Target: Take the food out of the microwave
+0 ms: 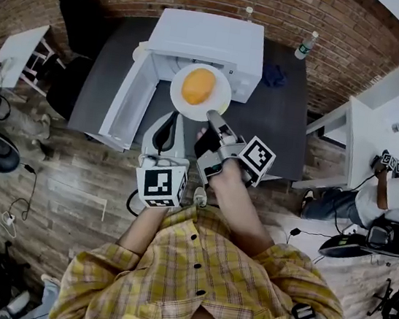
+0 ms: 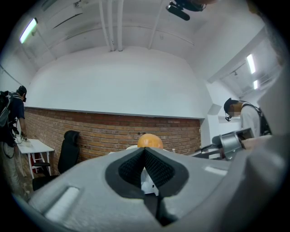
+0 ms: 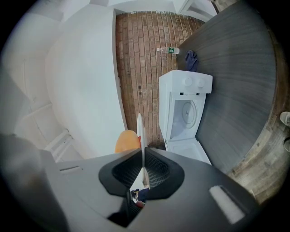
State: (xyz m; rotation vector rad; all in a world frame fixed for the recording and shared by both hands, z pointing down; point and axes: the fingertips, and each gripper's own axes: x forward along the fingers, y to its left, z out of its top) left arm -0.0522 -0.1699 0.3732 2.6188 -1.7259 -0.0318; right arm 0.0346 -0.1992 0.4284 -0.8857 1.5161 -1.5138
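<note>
A white plate [image 1: 185, 103] with a round orange food [image 1: 199, 86] hangs just in front of the white microwave [image 1: 209, 38], whose door [image 1: 130, 101] stands open to the left. My right gripper [image 1: 211, 116] is shut on the plate's near right rim. In the right gripper view the plate [image 3: 139, 129] runs edge-on between the pads, with the food [image 3: 127, 141] to its left and the microwave [image 3: 186, 108] beyond. My left gripper [image 1: 170, 120] is below the plate's near edge, shut and holding nothing. In its own view the left gripper [image 2: 145, 152] points at the food [image 2: 150, 140].
The microwave stands on a dark table [image 1: 278, 122], with a blue cloth [image 1: 274, 75] and a bottle [image 1: 306, 45] at the back right. A white desk [image 1: 369, 135] is at the right, a small white table [image 1: 16, 52] and a black chair [image 1: 77, 5] at the left.
</note>
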